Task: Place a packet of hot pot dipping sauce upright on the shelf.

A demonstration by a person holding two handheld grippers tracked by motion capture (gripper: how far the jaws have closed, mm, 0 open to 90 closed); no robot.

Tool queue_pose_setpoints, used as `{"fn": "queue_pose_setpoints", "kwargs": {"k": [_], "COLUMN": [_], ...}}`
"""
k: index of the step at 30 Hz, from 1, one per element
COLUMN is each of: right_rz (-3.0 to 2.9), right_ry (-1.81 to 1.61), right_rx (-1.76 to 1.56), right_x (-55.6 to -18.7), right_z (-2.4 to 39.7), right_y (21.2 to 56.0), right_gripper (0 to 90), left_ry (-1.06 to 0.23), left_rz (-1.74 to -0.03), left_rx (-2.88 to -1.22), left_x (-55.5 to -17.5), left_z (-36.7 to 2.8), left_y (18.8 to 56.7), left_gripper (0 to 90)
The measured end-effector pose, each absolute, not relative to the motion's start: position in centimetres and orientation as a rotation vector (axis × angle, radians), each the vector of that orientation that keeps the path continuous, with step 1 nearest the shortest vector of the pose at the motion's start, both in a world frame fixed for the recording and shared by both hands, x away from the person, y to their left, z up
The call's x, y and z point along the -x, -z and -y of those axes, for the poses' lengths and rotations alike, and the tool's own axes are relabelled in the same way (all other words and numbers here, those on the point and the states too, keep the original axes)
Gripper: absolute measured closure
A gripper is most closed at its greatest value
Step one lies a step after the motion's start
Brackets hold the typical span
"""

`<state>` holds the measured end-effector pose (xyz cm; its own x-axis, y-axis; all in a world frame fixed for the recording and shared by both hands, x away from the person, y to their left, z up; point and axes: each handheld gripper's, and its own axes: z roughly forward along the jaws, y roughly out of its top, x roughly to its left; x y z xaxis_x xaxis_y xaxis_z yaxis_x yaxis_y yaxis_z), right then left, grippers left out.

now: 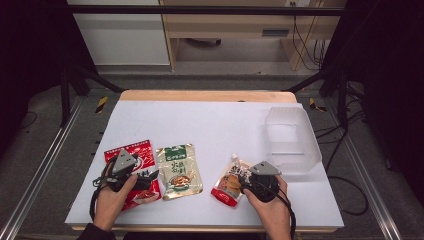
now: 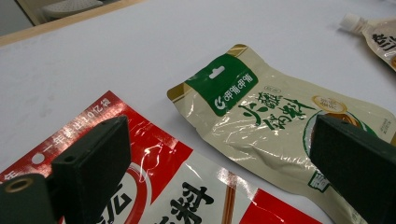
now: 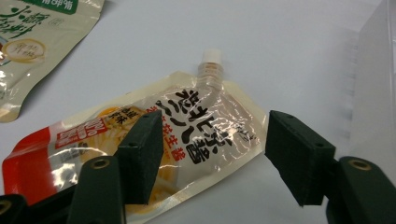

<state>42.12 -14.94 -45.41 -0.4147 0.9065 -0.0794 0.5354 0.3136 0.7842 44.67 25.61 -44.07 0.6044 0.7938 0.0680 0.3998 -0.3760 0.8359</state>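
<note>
The high view takes in the whole white table [image 1: 210,120]: a flat red foil sachet [image 1: 142,155] at the left, a beige pouch with a green header [image 1: 178,171] just beside it, a clear spouted sauce pouch with a red base [image 1: 228,181] further right, and a translucent plastic tub [image 1: 291,140] near the right edge. The left gripper view adds the beige pouch's hang-hole and the print on both packets; the right gripper view adds the sauce pouch's white cap and the tub's wall at its right margin.

The far half of the table lies bare, with open room between the beige pouch and the spouted pouch; the tub stands close to the table's right edge.

The left gripper [image 1: 131,176] hovers over the red sachet, jaws spread wide, nothing between them, one over the red sachet and the other over the beige pouch. The right gripper [image 3: 212,161] has its jaws open, straddling the spouted pouch's upper part, pads not pressing on it.
</note>
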Motion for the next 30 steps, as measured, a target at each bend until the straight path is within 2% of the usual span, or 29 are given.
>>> {"fn": "queue_pose_setpoints", "kwargs": {"k": [5,6,8,21,30], "right_rz": [-2.04,-2.038,-2.048,-2.067,-2.079], "right_ry": [-0.927,-0.918,-0.915,-0.839,-0.841], "right_rx": [-1.287,-1.29,-1.292,-1.335,-1.404], "right_x": [-43.0,-43.6,-44.0,-45.2,-45.9], "right_z": [14.8,14.9,14.9,15.0,15.3], "right_y": [45.5,45.6,45.8,46.8,47.5], "right_gripper": [40.7,45.5,46.9,42.0,41.7], "left_ry": [-0.596,-0.597,-0.601,-0.615,-0.612], "left_rz": [-0.929,-0.925,-0.919,-0.883,-0.874], "left_rx": [-2.011,-2.016,-2.026,-2.066,-2.075], "left_x": [-44.6,-44.6,-44.5,-44.3,-44.3], "left_z": [-25.3,-25.2,-25.1,-24.4,-24.2], "left_y": [44.1,44.1,44.1,44.2,44.2], "left_gripper": [5.3,5.4,5.4,5.7,5.9]}}
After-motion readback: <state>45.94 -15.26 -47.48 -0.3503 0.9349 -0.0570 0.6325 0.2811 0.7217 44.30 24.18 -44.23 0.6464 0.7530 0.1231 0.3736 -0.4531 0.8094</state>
